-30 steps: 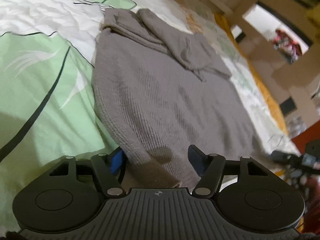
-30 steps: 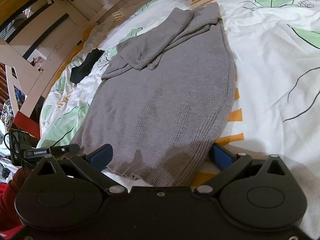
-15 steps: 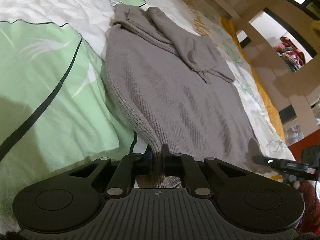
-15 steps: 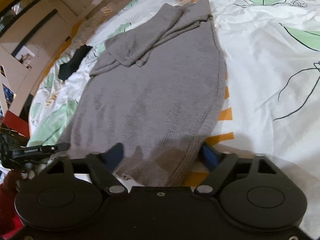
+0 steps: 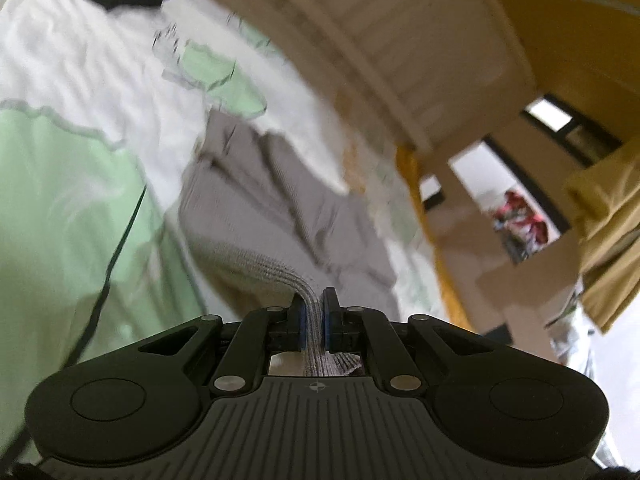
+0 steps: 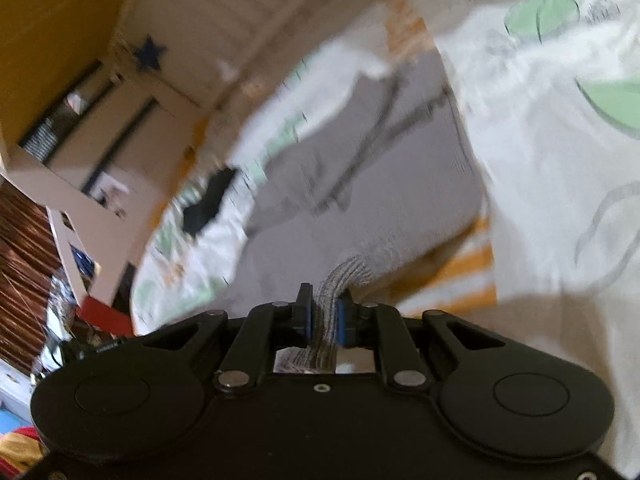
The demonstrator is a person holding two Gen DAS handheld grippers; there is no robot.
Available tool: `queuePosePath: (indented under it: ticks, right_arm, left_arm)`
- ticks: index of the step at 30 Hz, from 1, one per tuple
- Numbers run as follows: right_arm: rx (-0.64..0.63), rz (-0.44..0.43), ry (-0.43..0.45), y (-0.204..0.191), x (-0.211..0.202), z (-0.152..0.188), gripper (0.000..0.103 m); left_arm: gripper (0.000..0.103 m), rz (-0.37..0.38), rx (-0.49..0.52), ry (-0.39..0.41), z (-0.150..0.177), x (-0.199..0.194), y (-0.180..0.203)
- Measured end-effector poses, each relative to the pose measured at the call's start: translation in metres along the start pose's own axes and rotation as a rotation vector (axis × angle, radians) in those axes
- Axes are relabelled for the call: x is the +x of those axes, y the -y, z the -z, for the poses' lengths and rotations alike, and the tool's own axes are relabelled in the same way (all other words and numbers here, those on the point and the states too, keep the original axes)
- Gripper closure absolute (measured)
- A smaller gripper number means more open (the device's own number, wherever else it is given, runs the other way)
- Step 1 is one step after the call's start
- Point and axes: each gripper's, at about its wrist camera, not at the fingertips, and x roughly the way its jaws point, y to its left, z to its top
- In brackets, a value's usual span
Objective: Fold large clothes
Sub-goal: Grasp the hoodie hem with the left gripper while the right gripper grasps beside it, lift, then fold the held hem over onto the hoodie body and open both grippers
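A: Gripping what?

B: The left gripper (image 5: 315,312) pinches the grey sweater (image 5: 280,216) hem at lower centre; the right gripper (image 6: 325,316), jaws closing, clamps its other corner.

A: Next?

B: Probably carry the hem toward the sleeves, both hands level.

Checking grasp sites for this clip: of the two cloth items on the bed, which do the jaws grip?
The grey knit sweater, its ribbed hem pinched in both grippers; the small black cloth lies untouched near the bed's far edge.
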Motion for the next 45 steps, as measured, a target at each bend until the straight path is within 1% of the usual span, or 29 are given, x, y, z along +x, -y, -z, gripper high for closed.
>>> queuePosePath:
  ticks: [5,9,15,20,24,27,31,33,34,35,36,37,38,39,41,44,45]
  right_arm:
    - [-0.04,-0.024,0.08,-0.008,0.002,-0.031,0.082]
    - [-0.078,-0.02,0.139,-0.015,0.012,-0.063,0.083]
    - [-0.11,-0.017,0.179,-0.017,0.039,-0.108,0.083]
    - [-0.126,0.027,0.198,-0.006,0.074,-0.15,0.083]
    - [-0.105,0.075,0.205,0.011,0.109,-0.18,0.084]
    - [-0.095,0.121,0.195,0.028,0.139,-0.199,0.084]
    - [-0.061,0.17,0.161,0.051,0.179,-0.211,0.083]
    - [-0.059,0.208,0.137,0.06,0.196,-0.212,0.077]
    - [-0.061,0.226,0.132,0.064,0.202,-0.211,0.076]
    - [-0.067,0.228,0.124,0.067,0.208,-0.209,0.071]
    - [-0.07,0.227,0.123,0.07,0.211,-0.21,0.056]
    - [-0.074,0.227,0.129,0.072,0.213,-0.208,0.047]
    - [-0.083,0.231,0.148,0.072,0.211,-0.206,0.028]
    - [-0.096,0.233,0.172,0.071,0.209,-0.204,0.021]
    - [-0.133,0.235,0.205,0.064,0.199,-0.201,0.021]
    - [-0.232,0.265,0.234,0.045,0.186,-0.193,0.021]
    - [-0.277,0.276,0.239,0.036,0.184,-0.189,0.019]
  left_arm:
    - [0.096,0.045,-0.012,0.068,-0.032,0.015,0.004]
    - [0.096,0.055,0.03,0.117,-0.061,0.031,0.013]
    - [0.096,0.061,0.065,0.167,-0.107,0.066,0.02]
    - [0.096,0.018,0.101,0.16,-0.138,0.109,0.018]
    - [0.096,-0.018,0.109,0.139,-0.156,0.148,0.008]
    - [0.096,-0.079,0.135,0.129,-0.165,0.178,0.0]
    - [0.094,-0.155,0.137,0.091,-0.169,0.213,-0.021]
    - [0.086,-0.176,0.119,0.051,-0.169,0.228,-0.032]
    - [0.072,-0.176,0.099,0.038,-0.167,0.232,-0.039]
    - [0.054,-0.169,0.077,0.037,-0.166,0.233,-0.045]
    - [0.045,-0.164,0.056,0.051,-0.165,0.231,-0.049]
    - [0.032,-0.153,0.037,0.079,-0.163,0.226,-0.051]
    - [0.029,-0.146,0.028,0.104,-0.163,0.222,-0.051]
    - [0.028,-0.146,0.032,0.128,-0.163,0.216,-0.048]
    - [0.018,-0.17,0.091,0.153,-0.16,0.204,-0.035]
    - [0.01,-0.212,0.237,0.152,-0.149,0.192,-0.001]
    - [0.009,-0.222,0.284,0.154,-0.144,0.19,0.011]
